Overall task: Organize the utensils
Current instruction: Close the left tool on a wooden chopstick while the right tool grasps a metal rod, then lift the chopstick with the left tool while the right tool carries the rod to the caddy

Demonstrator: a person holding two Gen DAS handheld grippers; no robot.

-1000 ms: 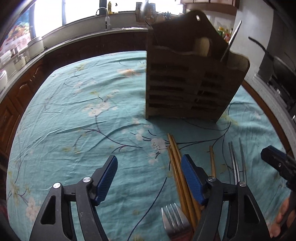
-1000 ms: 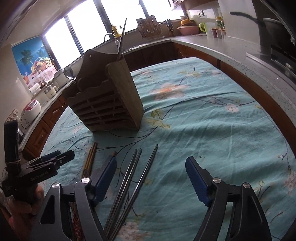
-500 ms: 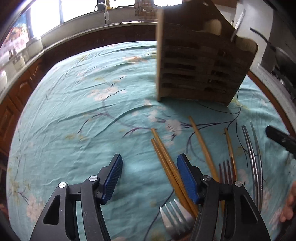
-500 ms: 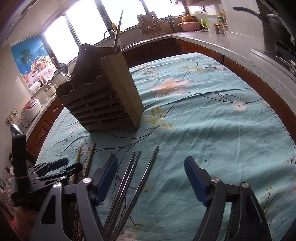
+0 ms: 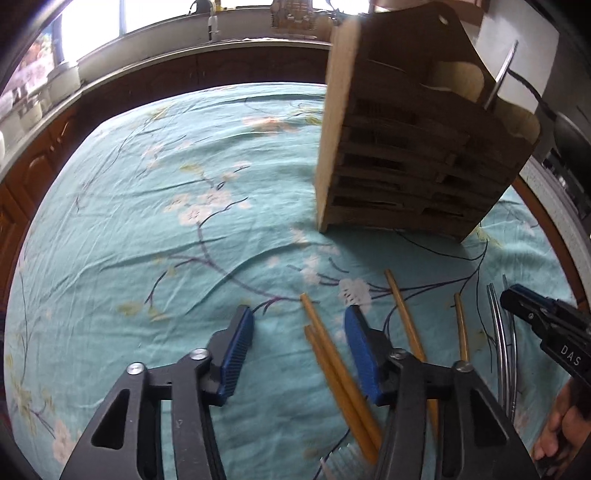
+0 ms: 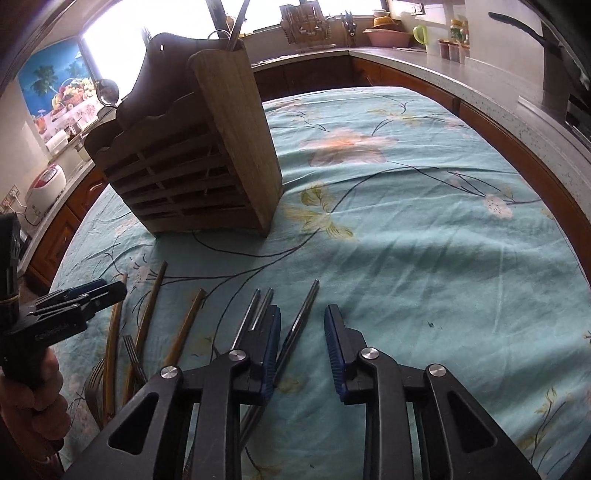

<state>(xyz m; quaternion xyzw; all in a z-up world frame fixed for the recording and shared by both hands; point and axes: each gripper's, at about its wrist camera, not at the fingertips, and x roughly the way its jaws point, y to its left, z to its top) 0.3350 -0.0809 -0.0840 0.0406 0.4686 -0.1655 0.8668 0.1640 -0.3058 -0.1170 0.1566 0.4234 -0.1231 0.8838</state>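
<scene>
A wooden utensil holder [image 5: 413,147] stands on the teal flowered cloth; it also shows in the right wrist view [image 6: 192,155], with metal utensils in its top. Wooden chopsticks [image 5: 332,362] lie between the fingers of my open left gripper [image 5: 299,343]. More wooden chopsticks [image 5: 404,317] lie to its right. My right gripper [image 6: 302,343] is open, narrowly, around one metal chopstick [image 6: 301,321]; a pair of metal chopsticks [image 6: 255,306] lies by its left finger. Forks [image 6: 131,354] and wooden chopsticks [image 6: 147,314] lie further left.
The round table [image 6: 443,221] is covered by the teal cloth. Kitchen counters [image 6: 424,62] ring it, with a rice cooker [image 6: 44,188] at the left and a dish rack [image 6: 306,29] at the back. The left gripper [image 6: 66,310] shows in the right wrist view.
Both grippers have narrowed their opening. The left gripper has moved so a pair of wooden chopsticks lies between its fingers. The right gripper has shifted so one metal chopstick lies between its fingers.
</scene>
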